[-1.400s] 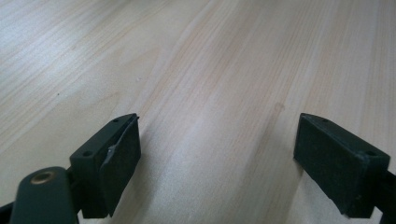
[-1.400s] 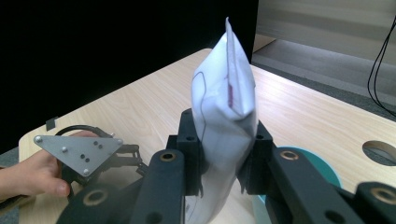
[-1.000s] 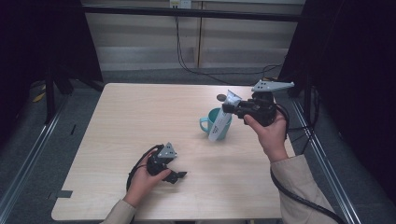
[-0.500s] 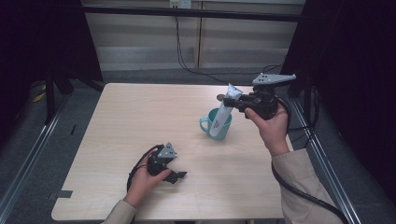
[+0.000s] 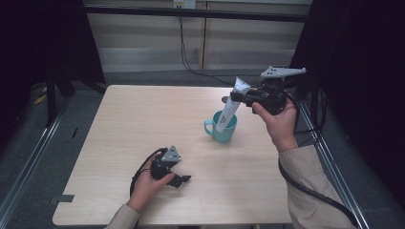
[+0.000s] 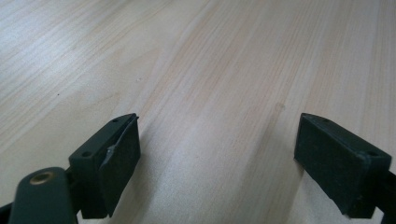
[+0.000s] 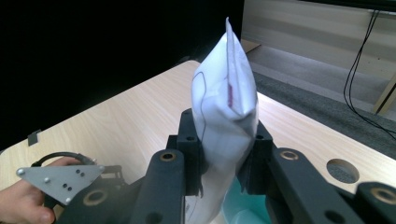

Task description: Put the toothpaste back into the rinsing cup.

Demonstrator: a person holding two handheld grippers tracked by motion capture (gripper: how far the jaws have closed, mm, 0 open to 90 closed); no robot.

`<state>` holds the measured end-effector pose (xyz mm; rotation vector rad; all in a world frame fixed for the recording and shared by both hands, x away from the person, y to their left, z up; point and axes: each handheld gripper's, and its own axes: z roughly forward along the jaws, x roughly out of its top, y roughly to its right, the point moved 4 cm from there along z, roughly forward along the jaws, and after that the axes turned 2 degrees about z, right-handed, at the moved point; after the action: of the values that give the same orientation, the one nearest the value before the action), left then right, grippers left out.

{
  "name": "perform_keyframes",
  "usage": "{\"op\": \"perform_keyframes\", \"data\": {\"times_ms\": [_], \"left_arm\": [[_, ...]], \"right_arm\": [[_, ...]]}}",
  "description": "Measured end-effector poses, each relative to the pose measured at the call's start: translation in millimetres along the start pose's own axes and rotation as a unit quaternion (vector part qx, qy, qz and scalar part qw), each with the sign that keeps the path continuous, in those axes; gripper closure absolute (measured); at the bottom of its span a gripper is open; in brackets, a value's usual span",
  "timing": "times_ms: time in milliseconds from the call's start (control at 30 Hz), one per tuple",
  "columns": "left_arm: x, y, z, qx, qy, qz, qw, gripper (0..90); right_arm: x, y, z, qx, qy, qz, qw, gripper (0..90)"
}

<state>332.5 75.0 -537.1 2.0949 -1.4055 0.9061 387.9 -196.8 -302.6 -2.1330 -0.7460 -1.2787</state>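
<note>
While the right gripper [image 5: 237, 97] is held up over the right half of the table [image 5: 143, 119], its 2 jaws are pressed against the upper part of a white tube [image 5: 231, 106], which is clamped between them. In the high view the tube is seen tilted, its flat crimped end up and to the right, its lower end set inside a teal mug [image 5: 222, 128] whose handle is turned to the left. In the right gripper view the tube [image 7: 226, 100] is seen squeezed between the black jaws, with red markings along its seam and the teal mug [image 7: 243, 212] glimpsed below it. A round hole [image 7: 342, 170] in the table top is seen near the right edge of that view. The left gripper [image 5: 181, 180] is held low near the front edge of the table, well apart from the mug, in the person's left hand [image 5: 145, 183]. In the left gripper view its 2 jaws are seen spread wide over bare wood grain [image 6: 210, 84], with nothing between them.
</note>
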Motion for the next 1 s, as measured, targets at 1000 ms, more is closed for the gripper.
{"op": "perform_keyframes", "data": {"times_ms": [1000], "left_arm": [[-0.1, 0.0, -0.3, -0.001, -0.002, 0.001, 1.0000, 14.2]], "right_arm": [[9.3, 34.0, 7.7, -0.059, 0.006, 0.015, 0.9981, 73.5]]}}
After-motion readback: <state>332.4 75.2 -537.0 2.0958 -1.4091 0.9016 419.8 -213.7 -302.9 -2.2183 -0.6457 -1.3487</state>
